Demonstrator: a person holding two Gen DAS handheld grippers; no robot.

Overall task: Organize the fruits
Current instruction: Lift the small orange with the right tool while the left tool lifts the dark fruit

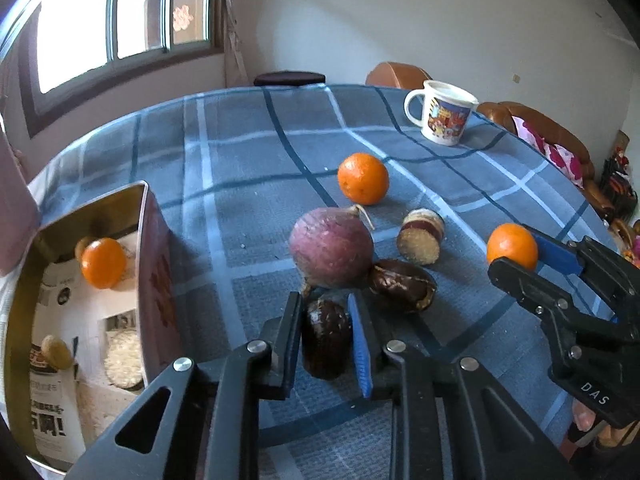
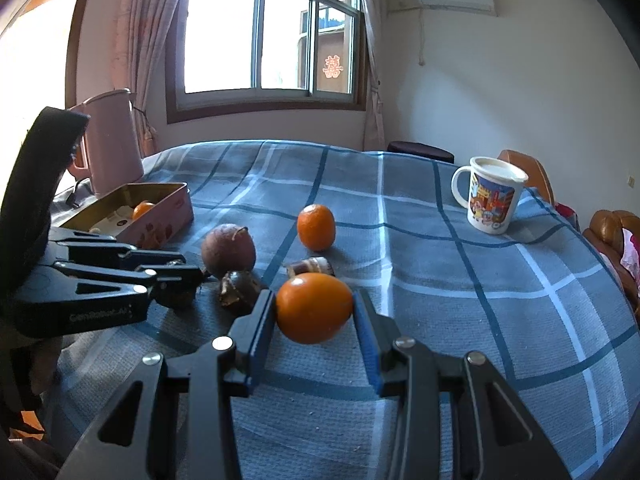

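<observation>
My left gripper [image 1: 325,304] is shut on a dark brown chestnut-like fruit [image 1: 326,336] low over the blue checked tablecloth [image 1: 248,152]. Just beyond it lie a round purple fruit [image 1: 331,253], a second dark fruit [image 1: 402,286], a cut piece with a yellow inside [image 1: 420,237] and a loose orange [image 1: 363,184]. My right gripper [image 2: 314,298] is shut on another orange [image 2: 314,307], right of that cluster. A pink tin box [image 1: 154,248] at the left holds one orange [image 1: 103,263] and some small pieces.
A white cartoon mug [image 2: 492,196] stands at the far right of the table. A pink kettle [image 2: 114,140] stands behind the tin box [image 2: 160,216]. Brown chairs [image 1: 540,124] line the table's right edge. The two grippers are close together.
</observation>
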